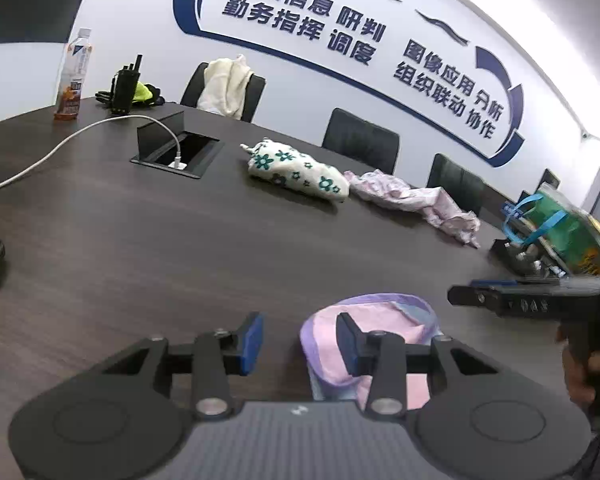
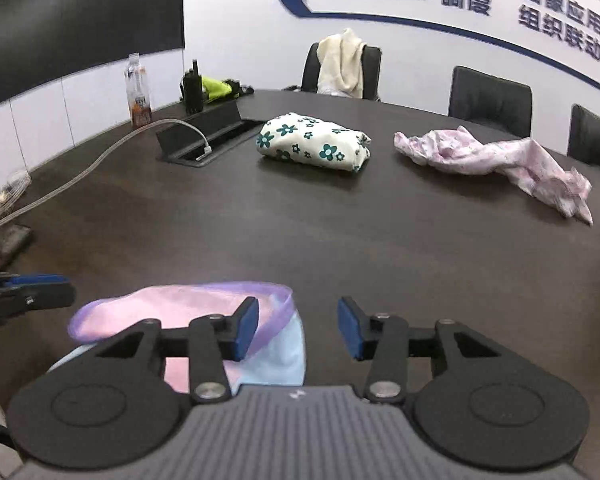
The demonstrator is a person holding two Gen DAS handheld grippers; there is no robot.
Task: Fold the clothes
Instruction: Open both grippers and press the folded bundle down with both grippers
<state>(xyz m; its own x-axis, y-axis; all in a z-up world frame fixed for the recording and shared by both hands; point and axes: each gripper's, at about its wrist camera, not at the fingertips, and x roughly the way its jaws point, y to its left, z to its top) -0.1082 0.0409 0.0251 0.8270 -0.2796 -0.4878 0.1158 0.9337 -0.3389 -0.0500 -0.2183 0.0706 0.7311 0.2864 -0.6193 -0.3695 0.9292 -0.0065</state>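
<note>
We hold the left gripper [image 1: 300,344] and right gripper [image 2: 298,328] released and empty over the pink garment [image 2: 172,304], at 6 o'clock on the table [image 2: 340,240], judging its fold complete.

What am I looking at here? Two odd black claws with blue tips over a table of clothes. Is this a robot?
No robot: a person holds a two-finger gripper in each hand, each carrying a camera that looks along its fingers. One picture is from the left gripper, the other from the right gripper. Both are open and hold nothing. Just under them on the dark table lies a small pink and purple garment. Farther off lie a flowered bundle and a crumpled pink garment, with a bottle and a white cable to the left.
</note>
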